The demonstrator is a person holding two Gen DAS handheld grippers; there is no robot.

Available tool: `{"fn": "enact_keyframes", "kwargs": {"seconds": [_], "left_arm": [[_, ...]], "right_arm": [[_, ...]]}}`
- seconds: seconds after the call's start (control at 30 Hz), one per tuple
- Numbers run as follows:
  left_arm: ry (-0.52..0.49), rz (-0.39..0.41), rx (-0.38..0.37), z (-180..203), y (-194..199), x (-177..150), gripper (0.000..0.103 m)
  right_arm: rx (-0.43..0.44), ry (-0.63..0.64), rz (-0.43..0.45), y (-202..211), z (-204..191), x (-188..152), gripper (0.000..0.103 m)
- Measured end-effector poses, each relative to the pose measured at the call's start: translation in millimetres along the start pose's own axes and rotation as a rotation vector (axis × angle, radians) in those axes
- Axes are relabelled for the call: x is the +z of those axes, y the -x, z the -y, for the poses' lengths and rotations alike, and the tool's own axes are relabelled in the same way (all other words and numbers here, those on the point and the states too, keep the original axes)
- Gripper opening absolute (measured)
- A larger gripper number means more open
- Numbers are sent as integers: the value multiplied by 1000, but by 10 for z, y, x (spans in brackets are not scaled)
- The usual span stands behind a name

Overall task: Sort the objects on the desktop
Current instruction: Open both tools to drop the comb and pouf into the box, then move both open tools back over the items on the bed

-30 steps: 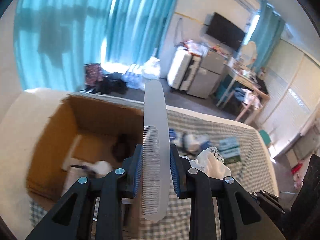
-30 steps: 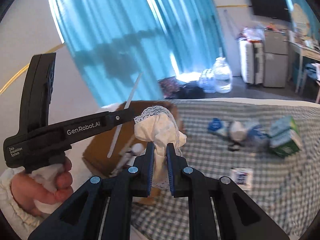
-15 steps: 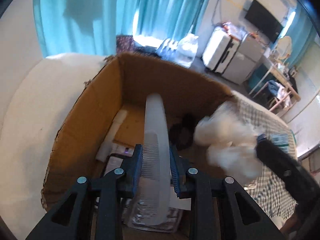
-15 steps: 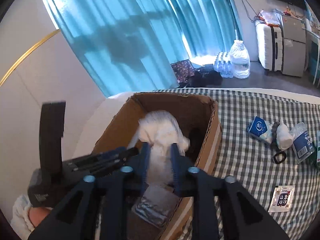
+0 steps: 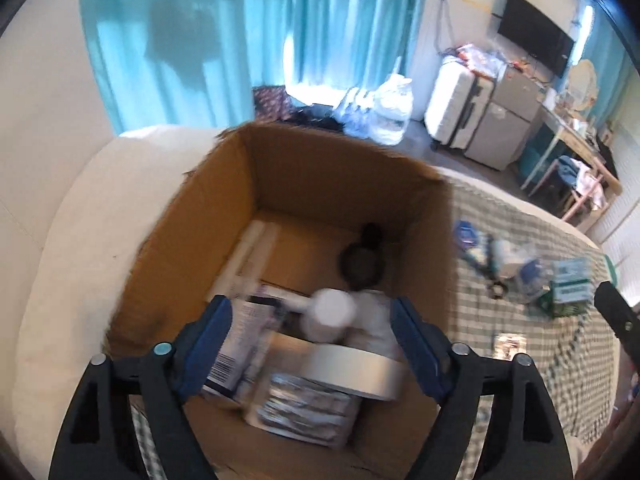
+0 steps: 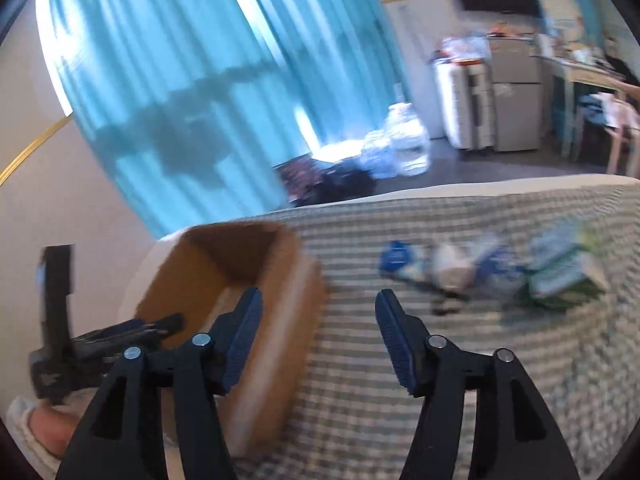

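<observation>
A brown cardboard box (image 5: 328,160) stands on the checked cloth and also shows in the right wrist view (image 6: 280,276). My left gripper (image 5: 310,344) is open above the box. The pale comb (image 5: 352,364) lies blurred between and below its fingers, over a silver packet (image 5: 304,412) and printed packets. A white cloth (image 5: 372,308) and a dark object (image 5: 362,264) lie inside too. My right gripper (image 6: 318,340) is open and empty above the cloth, just right of the box. The left gripper's body (image 6: 60,344) shows at its left.
Several small items lie on the checked cloth (image 6: 380,380) to the right: a blue packet (image 6: 394,260), a white roll (image 6: 452,264), a green box (image 5: 568,288) and a small sachet (image 5: 506,346). A cream cushion (image 5: 72,240) lies left of the box. Blue curtains hang behind.
My left gripper opened and let go of the comb, which dropped into the box. My right gripper opened, left the white cloth in the box and moved right over the checked cloth.
</observation>
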State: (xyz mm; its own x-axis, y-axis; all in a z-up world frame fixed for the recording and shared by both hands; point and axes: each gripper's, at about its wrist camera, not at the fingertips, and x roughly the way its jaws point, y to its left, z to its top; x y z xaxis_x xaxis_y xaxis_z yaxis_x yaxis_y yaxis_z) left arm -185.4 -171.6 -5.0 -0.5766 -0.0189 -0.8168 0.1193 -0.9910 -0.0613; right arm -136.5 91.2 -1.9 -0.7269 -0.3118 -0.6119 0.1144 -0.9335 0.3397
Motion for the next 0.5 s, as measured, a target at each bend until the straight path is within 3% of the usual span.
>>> {"fn": "enact_keyframes", "kwargs": {"seconds": [0.13, 0.23, 0.5], "left_arm": [[-43, 43, -81, 510, 274, -146, 100], [-78, 44, -158, 955, 344, -351, 101], [-195, -59, -213, 1911, -22, -938, 101]], "right_arm": [[-99, -70, 61, 449, 552, -10, 75], [-171, -128, 91, 728, 968, -63, 76], [-262, -241, 76, 875, 1766, -350, 76]]}}
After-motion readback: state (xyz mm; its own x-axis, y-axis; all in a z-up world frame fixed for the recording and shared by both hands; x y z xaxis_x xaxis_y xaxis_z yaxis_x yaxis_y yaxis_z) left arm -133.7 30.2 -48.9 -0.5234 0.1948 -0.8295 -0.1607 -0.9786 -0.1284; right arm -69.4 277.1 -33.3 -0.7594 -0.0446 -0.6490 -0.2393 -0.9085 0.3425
